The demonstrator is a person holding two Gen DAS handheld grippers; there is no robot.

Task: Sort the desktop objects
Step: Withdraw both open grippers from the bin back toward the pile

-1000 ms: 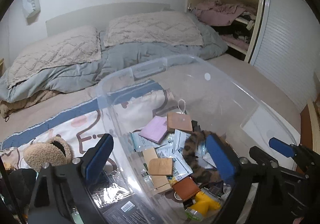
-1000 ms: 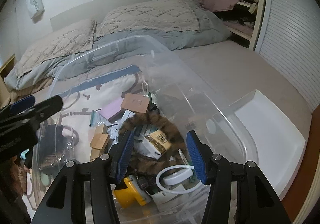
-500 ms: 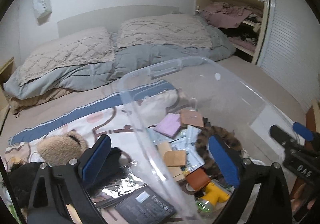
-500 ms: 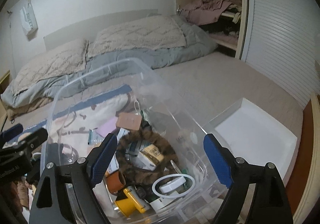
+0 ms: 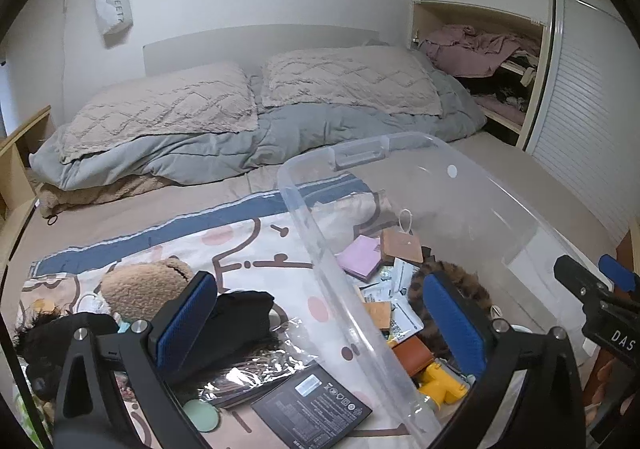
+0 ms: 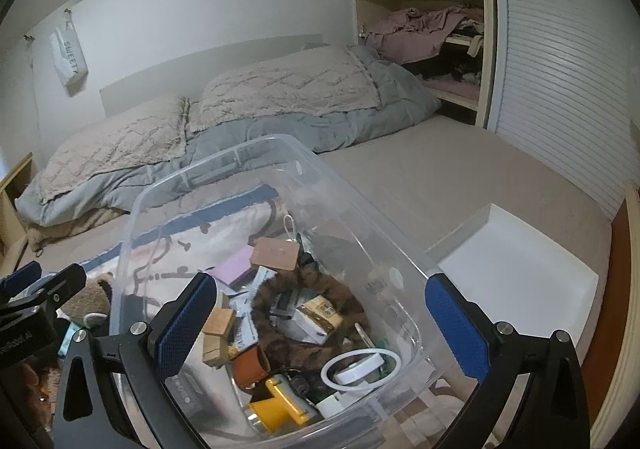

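A clear plastic bin (image 5: 320,245) (image 6: 132,233) stands on the bed, holding several small items: a leopard-print scrunchie (image 6: 320,285), a yellow object (image 6: 280,405), a pink pad (image 5: 360,259), brown cards and a white ring (image 6: 360,367). My left gripper (image 5: 320,325) is open and empty, straddling the bin's left wall. My right gripper (image 6: 318,325) is open and empty, above the bin's near end. To the left of the bin lie a brown plush (image 5: 140,287), a black cloth (image 5: 240,319) and a dark box (image 5: 312,409).
A white tray (image 6: 516,277) lies right of the bin on the beige bedsheet. Pillows (image 5: 160,109) and a grey duvet (image 5: 280,141) lie at the bed's head. A patterned blanket (image 5: 248,241) lies under the bin. A closet with clothes (image 6: 432,29) is at the far right.
Both grippers have pulled back and up from the bin. The right gripper's jaws have opened wide. The bin's contents have not moved.
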